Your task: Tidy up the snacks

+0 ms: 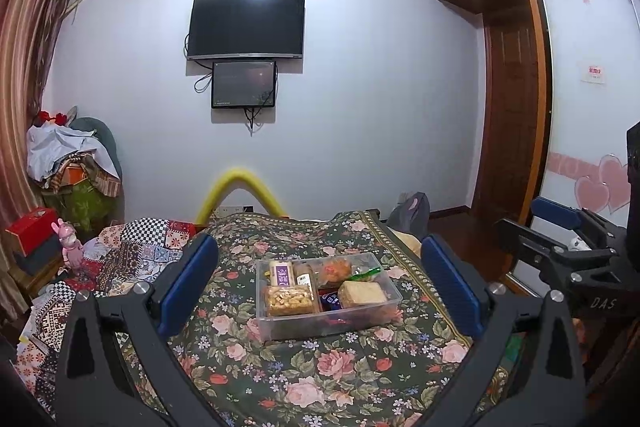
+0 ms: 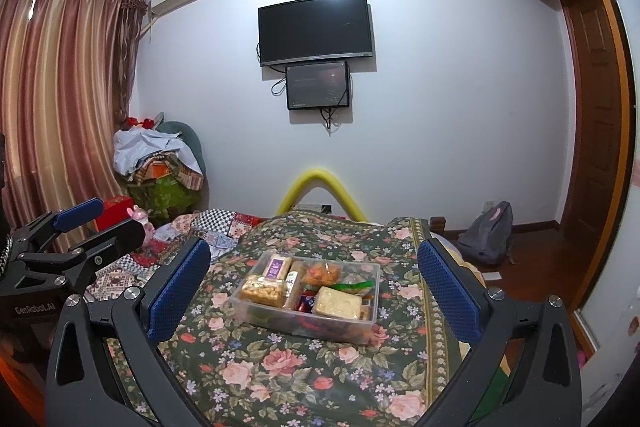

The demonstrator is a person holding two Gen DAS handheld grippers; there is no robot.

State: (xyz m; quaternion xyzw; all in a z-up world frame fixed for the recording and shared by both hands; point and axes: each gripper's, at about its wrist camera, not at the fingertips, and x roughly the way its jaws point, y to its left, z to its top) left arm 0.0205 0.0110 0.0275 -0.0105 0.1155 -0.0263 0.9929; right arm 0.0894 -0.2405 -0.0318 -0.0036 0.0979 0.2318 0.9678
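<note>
One clear plastic box (image 1: 276,327) sits on one floral bedspread (image 1: 320,379). Inside the box, seven snack items can be made out: one purple-labelled packet (image 1: 281,274) at 11 o'clock, one brown-labelled packet (image 1: 305,277) beside it, one bag of orange snacks (image 1: 335,270) at 12 o'clock, one green-edged wrapper (image 1: 366,271) at 1 o'clock, one pack of golden puffed pieces (image 1: 289,301) at 8 o'clock, one pale square block (image 1: 362,294) at 4 o'clock, and one small blue wrapper (image 1: 332,301) near the centre; more may lie beneath. Two grippers are in view, the left gripper (image 1: 320,291) and the right gripper (image 2: 316,295), each with two blue pads set wide apart. Two dark screens hang on the wall: one television (image 1: 246,26) and one smaller monitor (image 1: 243,83) at its 6 o'clock.
</note>
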